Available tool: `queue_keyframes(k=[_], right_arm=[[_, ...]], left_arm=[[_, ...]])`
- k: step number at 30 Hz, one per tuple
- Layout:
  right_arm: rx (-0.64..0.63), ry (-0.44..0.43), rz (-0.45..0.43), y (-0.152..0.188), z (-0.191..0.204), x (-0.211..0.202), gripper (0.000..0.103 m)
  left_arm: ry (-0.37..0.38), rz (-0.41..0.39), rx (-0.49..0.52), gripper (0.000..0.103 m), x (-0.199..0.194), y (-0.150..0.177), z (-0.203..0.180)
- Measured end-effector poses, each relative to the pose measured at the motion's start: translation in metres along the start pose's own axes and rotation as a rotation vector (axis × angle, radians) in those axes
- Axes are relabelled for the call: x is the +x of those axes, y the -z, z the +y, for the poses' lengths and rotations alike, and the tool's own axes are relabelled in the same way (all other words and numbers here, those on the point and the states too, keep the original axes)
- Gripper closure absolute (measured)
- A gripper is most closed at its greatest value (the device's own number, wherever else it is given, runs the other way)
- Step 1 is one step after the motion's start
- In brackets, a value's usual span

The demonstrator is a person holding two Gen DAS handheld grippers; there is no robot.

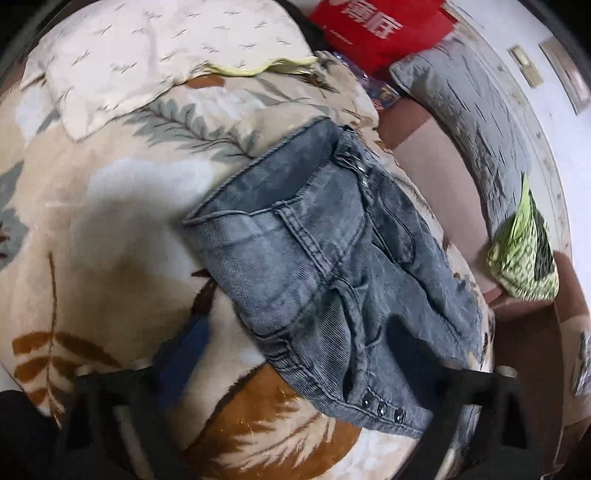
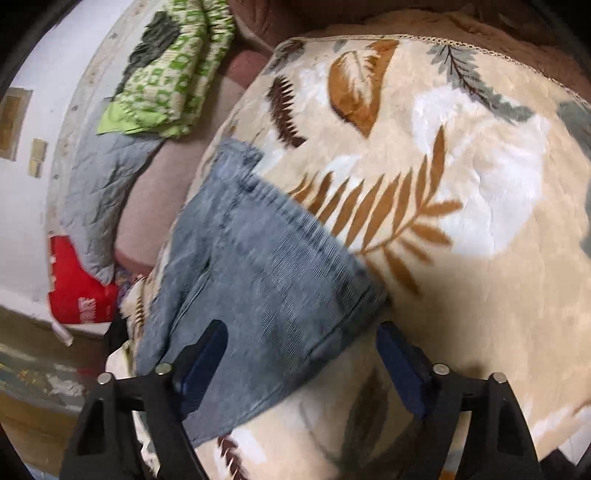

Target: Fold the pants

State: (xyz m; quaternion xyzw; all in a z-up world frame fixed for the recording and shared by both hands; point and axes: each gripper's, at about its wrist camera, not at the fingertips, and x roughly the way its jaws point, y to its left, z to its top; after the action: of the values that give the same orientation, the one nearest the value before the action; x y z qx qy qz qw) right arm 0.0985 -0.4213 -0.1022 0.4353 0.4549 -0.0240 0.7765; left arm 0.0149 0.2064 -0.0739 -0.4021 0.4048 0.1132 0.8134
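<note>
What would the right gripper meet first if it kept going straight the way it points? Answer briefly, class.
Most likely the grey jeans, which lie between the right gripper's open fingers on the leaf-print blanket; depth is unclear.

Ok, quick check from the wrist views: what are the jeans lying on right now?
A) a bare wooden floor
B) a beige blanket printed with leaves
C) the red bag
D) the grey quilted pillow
B: the grey jeans lie spread on the beige blanket printed with brown and grey leaves, while the grey pillow and the red bag lie apart, farther back.
</note>
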Motion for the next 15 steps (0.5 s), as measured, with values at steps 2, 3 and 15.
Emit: queue_keyframes(k=[2,3,15], right_arm=[[0.009,0.010,-0.008,-0.004,-0.002,0.004,0.027],[0.006,0.017,-0.013,-0.006,-0.001,0.005,0.030],[-0.039,0.080,0.007,-0.010,0.006,0.018,0.073]], left_arm=[[-0.005,-0.005,-0.022,0.028,0.000,-0.002,0.005],[-0.007,-0.008,-0.029,0.030,0.001,-0.003,0.007],[-0.093,0.016,-0.041,0.067,0.014,-0.015,0.006]])
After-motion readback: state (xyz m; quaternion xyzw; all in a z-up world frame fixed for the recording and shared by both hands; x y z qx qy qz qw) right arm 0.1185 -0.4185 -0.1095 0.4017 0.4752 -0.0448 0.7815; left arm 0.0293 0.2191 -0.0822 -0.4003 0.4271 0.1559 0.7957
